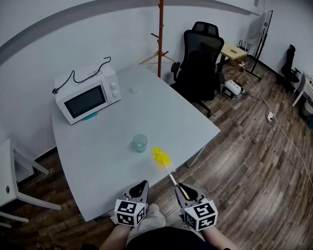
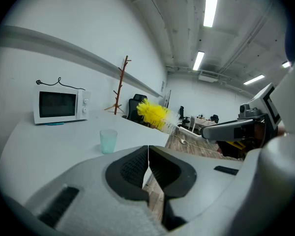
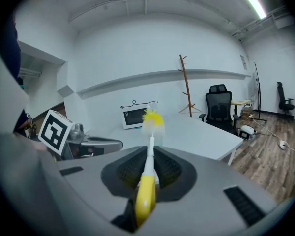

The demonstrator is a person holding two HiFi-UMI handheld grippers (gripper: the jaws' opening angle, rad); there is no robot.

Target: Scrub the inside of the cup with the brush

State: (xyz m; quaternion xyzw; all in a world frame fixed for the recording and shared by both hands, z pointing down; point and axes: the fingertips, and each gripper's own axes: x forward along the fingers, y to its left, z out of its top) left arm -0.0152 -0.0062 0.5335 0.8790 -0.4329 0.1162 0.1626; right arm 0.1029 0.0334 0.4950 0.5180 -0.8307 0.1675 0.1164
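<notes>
Nearest, at the 6 o'clock edge of the head view, are the two claws, each with its marker cube, held side by side just before the near edge of the white surface (image 1: 161, 103). The left claw (image 1: 142, 183) has its jaws fully together, pad against pad, and holds nothing. The right claw (image 1: 180, 187) is closed on the yellow grip of the brush (image 1: 160, 157). The thin white stem runs out from between the pads toward 11 o'clock and ends in a yellow bristle head over the near part of the surface. The cup (image 1: 140, 142), pale green and see-through, stands upright on the surface, apart from both claws. The bristle head is near it, at about 4 o'clock from it, and does not touch it. In the left gripper view the bristles show higher than the rim of the cup. A white microwave (image 1: 88, 95) sits far back on the surface, at 10 o'clock from the cup, with a black cable lying on its top. A black office chair (image 1: 201, 61) stands on the wooden floor at 1 o'clock, beside a wooden coat stand (image 1: 160, 25).
</notes>
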